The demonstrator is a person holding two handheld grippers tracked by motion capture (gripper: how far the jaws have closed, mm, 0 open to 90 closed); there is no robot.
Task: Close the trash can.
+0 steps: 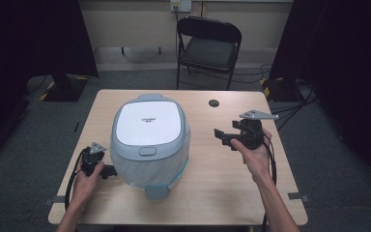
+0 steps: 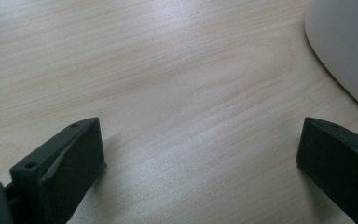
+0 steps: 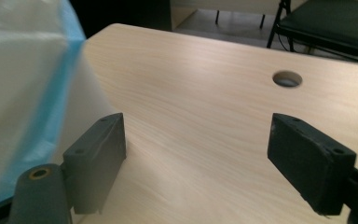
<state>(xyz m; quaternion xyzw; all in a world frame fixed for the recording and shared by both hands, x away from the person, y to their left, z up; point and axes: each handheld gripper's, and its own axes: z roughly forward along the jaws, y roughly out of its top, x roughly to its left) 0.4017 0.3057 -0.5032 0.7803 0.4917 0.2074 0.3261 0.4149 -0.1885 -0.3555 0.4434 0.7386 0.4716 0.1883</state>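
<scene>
My left gripper (image 1: 107, 170): jaws wide apart, holding nothing, at the cooker's 8 o'clock.
Rice cooker (image 1: 149, 137): table centre, white rounded body, grey-rimmed lid closed.
My right gripper (image 1: 222, 137): jaws spread, holding nothing, at its 3 o'clock.

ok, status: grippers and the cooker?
Left gripper open, empty, low beside rice cooker. Right gripper open, empty, off its other side. Lid shut. Nothing in the way on the table.

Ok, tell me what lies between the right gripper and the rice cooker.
Bare tabletop separates the right gripper from the rice cooker in the high view.
</scene>
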